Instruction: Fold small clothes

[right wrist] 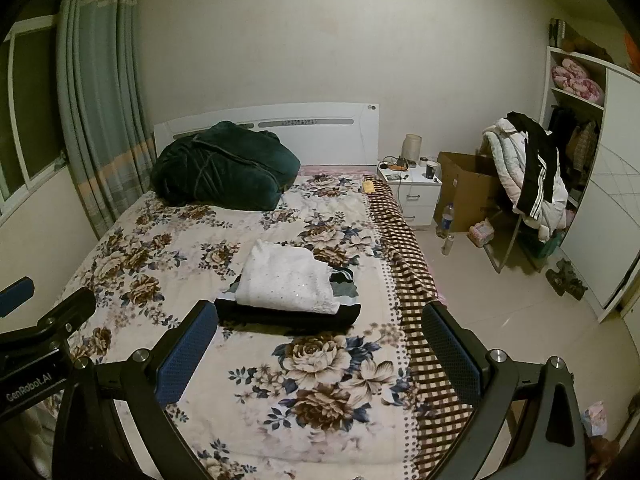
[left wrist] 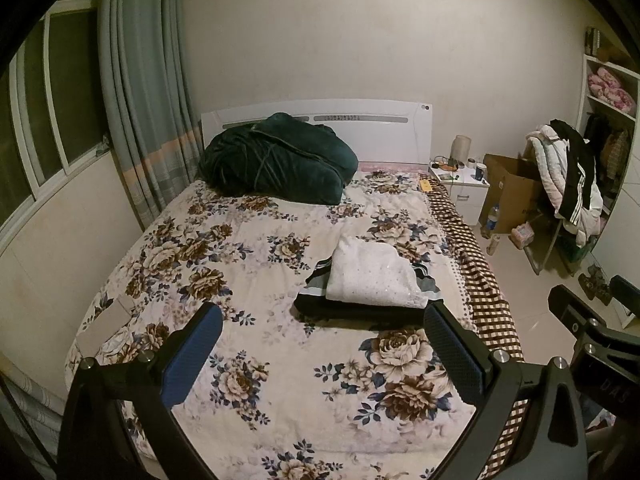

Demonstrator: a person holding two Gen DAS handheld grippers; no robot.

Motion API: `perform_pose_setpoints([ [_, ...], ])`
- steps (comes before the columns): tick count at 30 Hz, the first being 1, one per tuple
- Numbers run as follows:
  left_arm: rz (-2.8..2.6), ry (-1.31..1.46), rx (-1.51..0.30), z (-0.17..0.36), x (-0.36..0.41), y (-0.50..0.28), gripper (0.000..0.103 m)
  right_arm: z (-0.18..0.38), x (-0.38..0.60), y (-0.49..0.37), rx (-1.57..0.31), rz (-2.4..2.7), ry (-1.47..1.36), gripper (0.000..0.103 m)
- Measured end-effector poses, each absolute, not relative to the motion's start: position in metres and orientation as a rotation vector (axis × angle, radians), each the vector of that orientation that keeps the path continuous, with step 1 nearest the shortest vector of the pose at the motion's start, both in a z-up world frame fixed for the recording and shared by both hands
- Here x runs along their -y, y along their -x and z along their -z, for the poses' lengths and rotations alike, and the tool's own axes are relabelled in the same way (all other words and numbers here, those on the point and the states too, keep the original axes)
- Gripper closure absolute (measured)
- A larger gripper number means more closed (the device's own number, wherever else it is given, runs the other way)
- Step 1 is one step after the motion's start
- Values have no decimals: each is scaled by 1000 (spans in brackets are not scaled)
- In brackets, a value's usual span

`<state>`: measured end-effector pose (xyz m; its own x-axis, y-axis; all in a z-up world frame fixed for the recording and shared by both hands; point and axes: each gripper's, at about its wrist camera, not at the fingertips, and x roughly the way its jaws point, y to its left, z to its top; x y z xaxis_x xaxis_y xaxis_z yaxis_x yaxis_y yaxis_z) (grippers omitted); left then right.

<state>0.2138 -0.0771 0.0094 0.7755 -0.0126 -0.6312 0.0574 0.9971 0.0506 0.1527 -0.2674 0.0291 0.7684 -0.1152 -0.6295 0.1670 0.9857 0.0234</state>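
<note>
White folded top (left wrist: 372,276) lies on a dark folded garment (left wrist: 352,310) on the flowered bed (left wrist: 248,248), just ahead of the left gripper (left wrist: 320,344) and the right gripper (right wrist: 320,344); both fingers spread apart, holding nothing.

Bare bedspread (left wrist: 280,380) nr foot, clothes stack (left wrist: 372,280) ahead, green bundle (left wrist: 276,160) blocks headboard end

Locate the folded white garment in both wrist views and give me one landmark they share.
Left wrist view: the folded white garment lies right of centre on the dark folded clothes, just beyond the open left gripper.
Right wrist view: it lies left of centre, above the open right gripper.
Shared landmark: the dark green bundle by the headboard.
</note>
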Motion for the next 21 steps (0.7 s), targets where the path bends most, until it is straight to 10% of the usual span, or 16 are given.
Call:
perform_pose_setpoints([
  [21, 34, -63, -672, -13, 78, -213, 0, -28, 263, -150, -669, 158, -81, 0],
])
